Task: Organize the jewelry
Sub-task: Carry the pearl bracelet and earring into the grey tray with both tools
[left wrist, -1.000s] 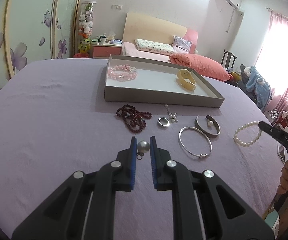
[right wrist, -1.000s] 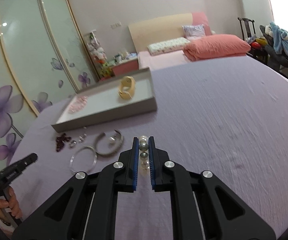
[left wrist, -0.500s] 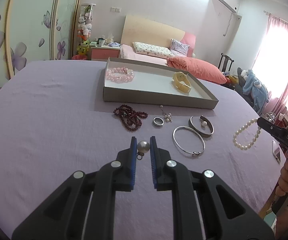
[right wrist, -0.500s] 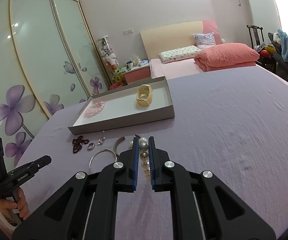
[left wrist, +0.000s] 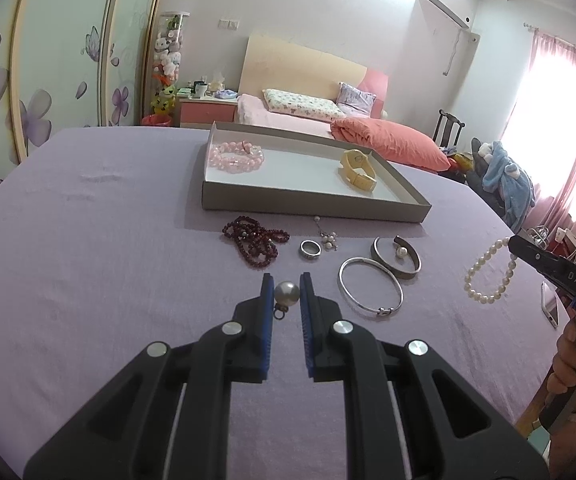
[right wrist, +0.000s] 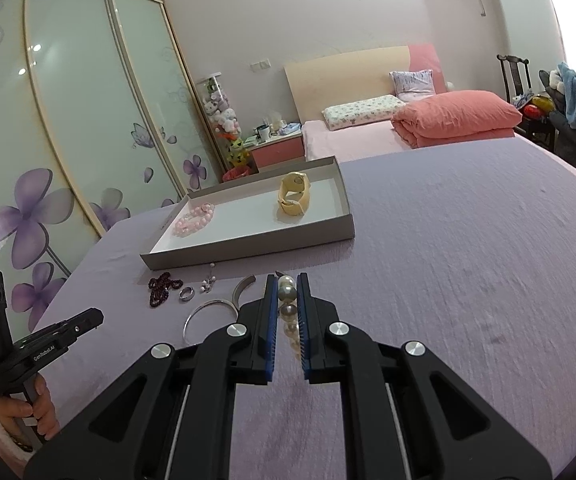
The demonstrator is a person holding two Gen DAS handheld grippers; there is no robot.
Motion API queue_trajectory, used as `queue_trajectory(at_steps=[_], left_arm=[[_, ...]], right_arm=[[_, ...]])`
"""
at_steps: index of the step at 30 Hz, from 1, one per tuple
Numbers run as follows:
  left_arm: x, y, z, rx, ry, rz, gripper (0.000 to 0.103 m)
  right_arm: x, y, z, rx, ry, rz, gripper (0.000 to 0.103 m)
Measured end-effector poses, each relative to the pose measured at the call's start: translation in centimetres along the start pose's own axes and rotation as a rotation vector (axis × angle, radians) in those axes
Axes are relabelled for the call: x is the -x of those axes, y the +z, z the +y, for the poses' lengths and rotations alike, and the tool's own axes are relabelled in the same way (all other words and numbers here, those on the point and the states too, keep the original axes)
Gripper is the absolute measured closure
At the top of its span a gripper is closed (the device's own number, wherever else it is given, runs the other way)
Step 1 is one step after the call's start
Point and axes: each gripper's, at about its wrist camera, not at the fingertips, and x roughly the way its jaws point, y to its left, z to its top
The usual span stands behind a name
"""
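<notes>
Left gripper point(left wrist: 287, 294) is clamped on a single pearl pendant point(left wrist: 286, 293), its small metal loop hanging toward the camera just below the bead. Right gripper point(right wrist: 287, 302) is clamped on a white pearl bracelet point(right wrist: 289, 312); in the left wrist view the bracelet point(left wrist: 489, 271) dangles as a loop from the jaw tips, above the purple cloth point(left wrist: 88, 280).

Ahead of the left gripper, nearest first: thin silver bangle point(left wrist: 369, 290) just ahead and to its right, lying flat; open silver cuff point(left wrist: 397, 258) beyond it, touching or overlapping its far edge, gap facing away toward the tray. Straight ahead, a silver ring point(left wrist: 310, 249), a small dangling earring point(left wrist: 327, 238) just beside it, and a dark red bead strand point(left wrist: 254, 242) to the left, heaped.

Beyond these sits the grey tray point(left wrist: 311, 202), long axis running left to right across the left gripper's line, near wall facing it. Inside: pink bead bracelet point(left wrist: 236, 156) at the far left, yellow watch point(left wrist: 357, 170) to the right.

Judgement: both loads look bound for the tray. From the right gripper the tray lies ahead and left, its near right corner closest. The left gripper faces the tray's near wall square on, so its path is straight forward over the loose pieces; which hand is nearer cannot be told.
</notes>
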Motion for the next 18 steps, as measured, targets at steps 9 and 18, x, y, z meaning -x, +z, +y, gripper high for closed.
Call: queue_trajectory(at_steps=[9,18], left_arm=[[1.0,1.9,-0.4,-0.015,-0.003,-0.075,0.089],[0.6,5.9,-1.3,-0.050,0.025,-0.230,0.089]], right_arm=[[0.2,1.7,1.0,0.028,0.007,-0.072,0.093],[-1.2,5.1,3.5,0.089,0.027,-0.190,0.093]])
